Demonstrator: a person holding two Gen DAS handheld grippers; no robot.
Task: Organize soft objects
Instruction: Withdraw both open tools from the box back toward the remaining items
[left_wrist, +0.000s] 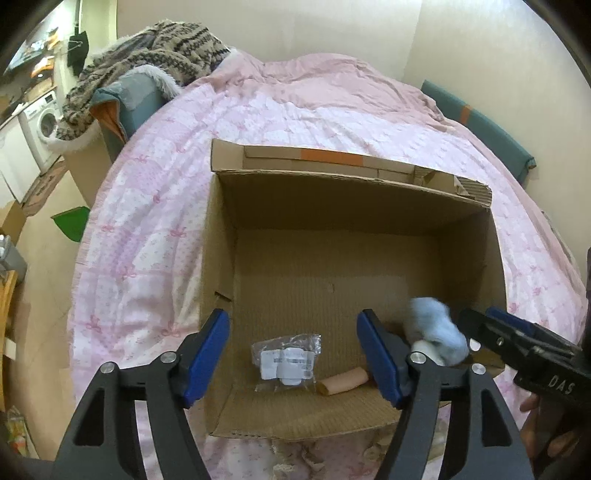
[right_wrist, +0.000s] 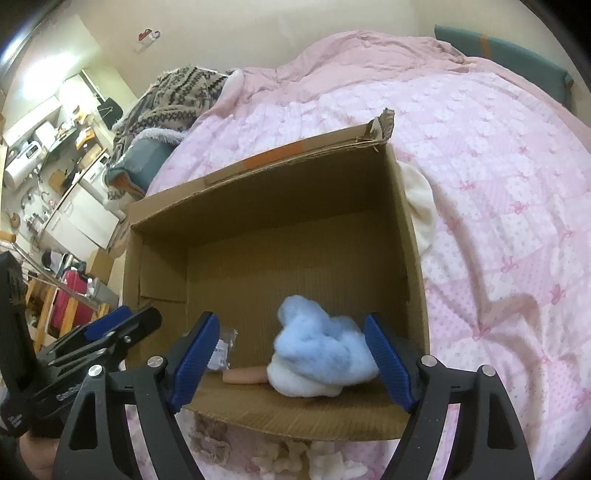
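Lying in the cardboard box (left_wrist: 221, 258), a blue fluffy toy (right_wrist: 317, 350), plastic packet (left_wrist: 286, 360) and beige roll (left_wrist: 341, 382) sit below both released grippers' fingers (left_wrist: 207, 354).

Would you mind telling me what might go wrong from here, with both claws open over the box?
1. The fluffy blue item sits beside a peach roll; regrasping might snag both.
2. The plastic packet in the cardboard box isn't obviously soft and may get buried.

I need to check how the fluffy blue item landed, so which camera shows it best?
The right wrist view: the fluffy blue item lies large and central between that gripper's open fingers, inside the cardboard box. The left wrist view shows it smaller, blurred, partly hidden.
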